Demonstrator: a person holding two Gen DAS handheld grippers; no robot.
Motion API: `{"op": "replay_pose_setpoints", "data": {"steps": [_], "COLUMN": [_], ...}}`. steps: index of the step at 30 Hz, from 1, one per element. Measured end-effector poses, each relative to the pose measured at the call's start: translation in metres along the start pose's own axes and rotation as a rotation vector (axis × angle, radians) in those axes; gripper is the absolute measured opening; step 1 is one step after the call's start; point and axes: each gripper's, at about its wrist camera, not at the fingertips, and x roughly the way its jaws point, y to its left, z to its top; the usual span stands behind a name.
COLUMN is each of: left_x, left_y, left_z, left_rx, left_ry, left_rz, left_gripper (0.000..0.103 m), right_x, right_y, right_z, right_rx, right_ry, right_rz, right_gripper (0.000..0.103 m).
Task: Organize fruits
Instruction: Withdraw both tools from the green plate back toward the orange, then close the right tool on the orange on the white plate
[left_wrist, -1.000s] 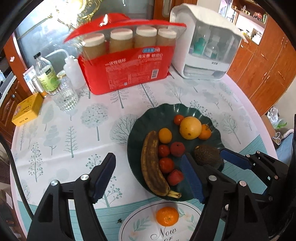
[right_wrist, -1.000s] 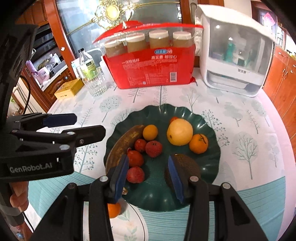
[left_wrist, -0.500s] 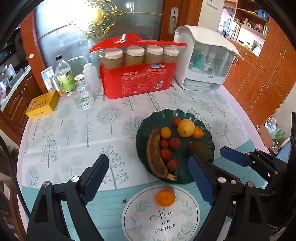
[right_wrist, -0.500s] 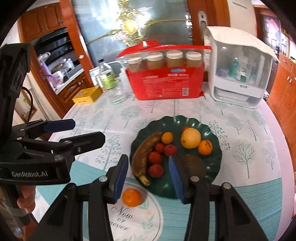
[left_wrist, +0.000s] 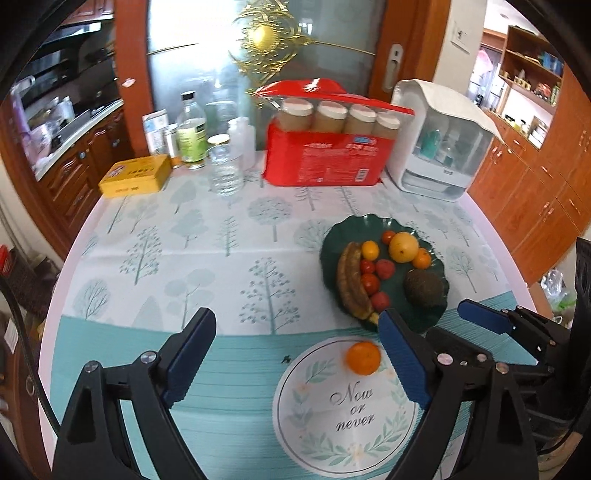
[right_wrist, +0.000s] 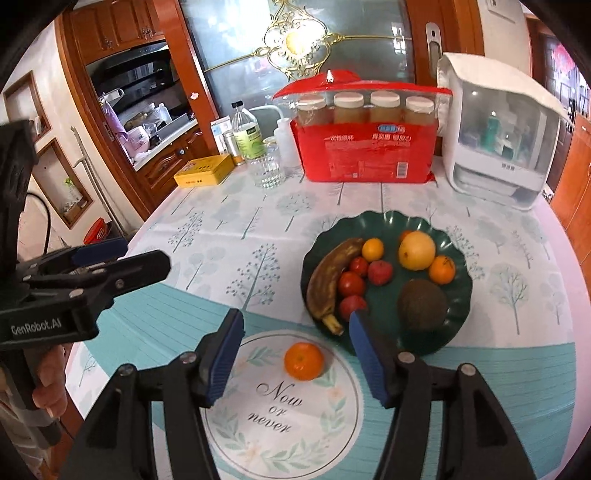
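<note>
A dark green scalloped plate (right_wrist: 460, 295) (left_wrist: 328, 254) holds a brown banana (right_wrist: 327, 280), an avocado (right_wrist: 421, 304), a yellow grapefruit (right_wrist: 416, 250), small oranges and red fruits. One orange (right_wrist: 303, 361) (left_wrist: 363, 357) lies alone on the tablecloth's round "Now or never" print, in front of the plate. My right gripper (right_wrist: 297, 358) is open and empty, raised with the orange seen between its fingers. My left gripper (left_wrist: 295, 358) is open and empty, left of the orange; it also shows at the left of the right wrist view (right_wrist: 122, 254).
At the table's back stand a red pack of jars (right_wrist: 364, 144), a white plastic cabinet (right_wrist: 495, 133), a glass (right_wrist: 267, 168), bottles (right_wrist: 249, 136) and a yellow tin (right_wrist: 205, 175). The round table edge curves off at left and right.
Both grippers pulled back and up from the plate, so the whole table shows. The right gripper's jaws spread wider. The avocado stays on the plate; the lone orange has not moved.
</note>
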Motion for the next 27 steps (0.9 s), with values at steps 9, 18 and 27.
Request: {"op": "replay_pose_setpoints", "data": {"steps": [9,18,27], "left_x": [0.019,0.058,0.084], "left_y": [0.012,0.018,0.030], "left_z": [-0.047,-0.087,-0.103], "left_rx": [-0.054,-0.096,-0.153], "left_ry": [0.029,0.128,0.187], "left_rz": [0.064,0.082,0.091], "left_gripper": [0.089,0.089,0.089], "right_x": [0.023,0.057,0.087], "right_y": [0.002,-0.003,-0.007], "right_z": [-0.026,-0.055,-0.063], "right_rx": [0.018,0.075,0.093], "right_ry": [0.063,0.151,0.192], "right_rz": [-0.013,-0.029,-0.064], "right_gripper": [0.060,0.060,0.060]}}
